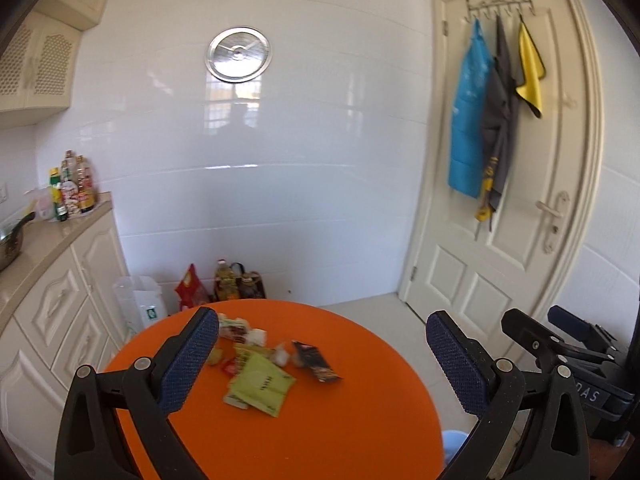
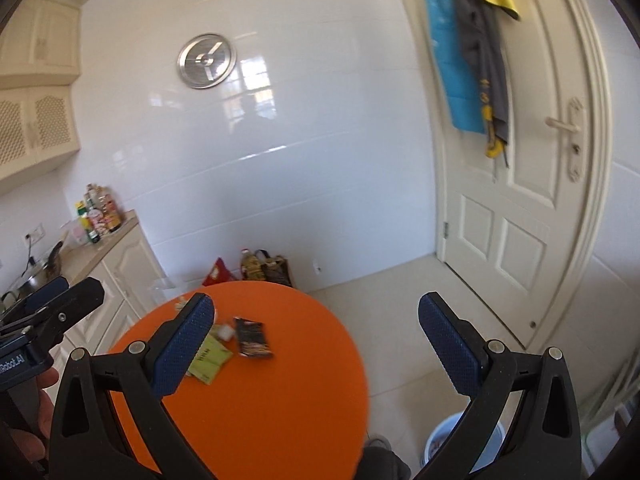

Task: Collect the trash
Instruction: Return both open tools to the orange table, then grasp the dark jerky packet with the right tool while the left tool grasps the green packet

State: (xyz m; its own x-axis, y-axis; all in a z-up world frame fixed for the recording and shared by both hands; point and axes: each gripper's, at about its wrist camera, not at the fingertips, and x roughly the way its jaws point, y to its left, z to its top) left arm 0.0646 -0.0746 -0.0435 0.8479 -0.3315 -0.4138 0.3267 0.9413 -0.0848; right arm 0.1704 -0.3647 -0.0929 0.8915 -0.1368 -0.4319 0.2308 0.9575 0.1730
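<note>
A heap of trash lies on the round orange table: a green packet, a dark wrapper and several small wrappers. My left gripper hovers above the table's near side, open wide, with nothing between its blue pads. The right wrist view shows the same green packet and dark wrapper on the table. My right gripper is also open and empty, off the table's right side. A light blue bucket stands on the floor by the table, partly hidden by a finger.
A counter with bottles and a pan runs along the left over cream cabinets. Bags and an oil bottle stand on the floor at the wall. A white door with hanging aprons is at the right. A hand holds the left gripper.
</note>
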